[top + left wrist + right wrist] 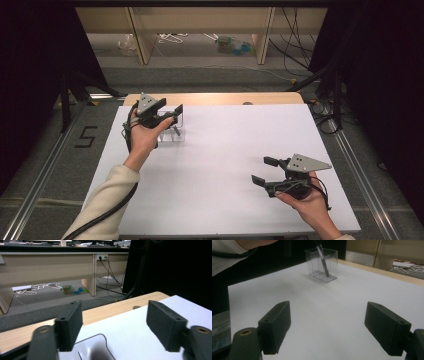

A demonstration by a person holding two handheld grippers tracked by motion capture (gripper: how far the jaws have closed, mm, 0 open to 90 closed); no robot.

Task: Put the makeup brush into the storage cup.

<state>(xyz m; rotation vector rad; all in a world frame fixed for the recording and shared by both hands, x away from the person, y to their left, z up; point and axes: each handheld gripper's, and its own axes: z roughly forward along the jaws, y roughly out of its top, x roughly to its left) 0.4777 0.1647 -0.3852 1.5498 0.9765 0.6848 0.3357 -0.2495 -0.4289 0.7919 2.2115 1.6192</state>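
Observation:
A clear plastic box (177, 132) stands at the far left of the white table top (225, 150). In the right gripper view the box (331, 263) holds a dark, slim stick-like thing (324, 265) that leans inside it. My left gripper (170, 108) hovers just above the box, open, with nothing between its pads. In the left gripper view the box's rim (101, 335) lies below the left gripper (113, 325). My right gripper (265, 171) is held low over the near right of the table, open and empty, pointing left. Ahead of the right gripper (327, 327) in its own view is bare white surface.
A wooden strip (215, 98) runs along the table's far edge. Beyond it, on the floor under a bench, lie cables (292, 50), white hangers (172, 37) and small coloured items (235, 46). Dark curtains flank both sides.

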